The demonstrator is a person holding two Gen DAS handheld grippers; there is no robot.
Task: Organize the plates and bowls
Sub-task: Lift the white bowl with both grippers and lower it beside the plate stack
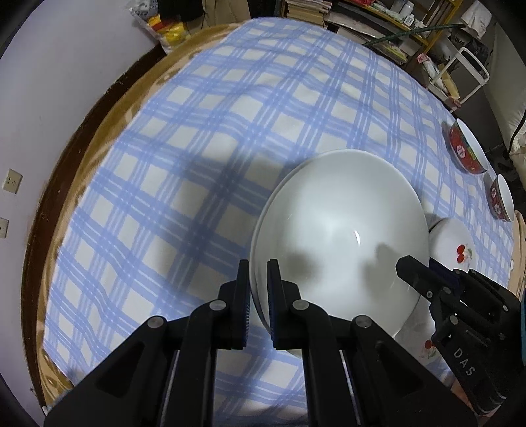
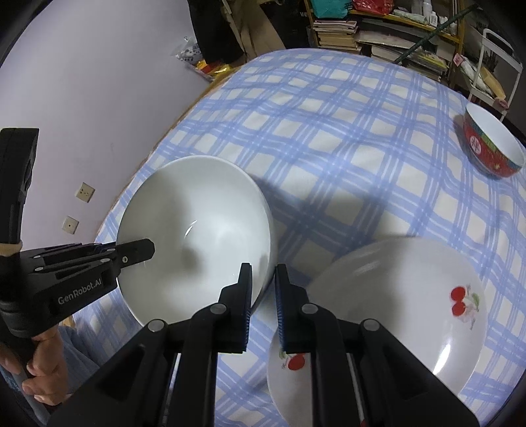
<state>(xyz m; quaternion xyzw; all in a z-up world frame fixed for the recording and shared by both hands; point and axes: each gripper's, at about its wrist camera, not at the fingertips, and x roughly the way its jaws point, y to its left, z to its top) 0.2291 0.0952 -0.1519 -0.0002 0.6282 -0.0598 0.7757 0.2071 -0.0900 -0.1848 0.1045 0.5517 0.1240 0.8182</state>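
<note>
A large plain white bowl [image 1: 342,230] [image 2: 197,213] is held by both grippers over the blue checked tablecloth [image 1: 197,147]. My left gripper [image 1: 258,276] is shut on the bowl's near left rim, one finger inside and one outside. My right gripper [image 2: 263,279] is shut on the opposite rim; in the left wrist view it comes in from the right [image 1: 407,269]. The left gripper [image 2: 144,251] reaches in from the left in the right wrist view, with a hand below it. A white plate with red cherries [image 2: 394,312] [image 1: 453,243] lies on the cloth just right of the bowl.
A red patterned bowl [image 2: 493,144] [image 1: 466,147] stands at the far right of the table, and a smaller one [image 1: 501,197] stands nearer. Shelves of books [image 2: 335,29] and a white rack [image 1: 466,75] stand behind the table. A wall [image 1: 49,98] runs along the left.
</note>
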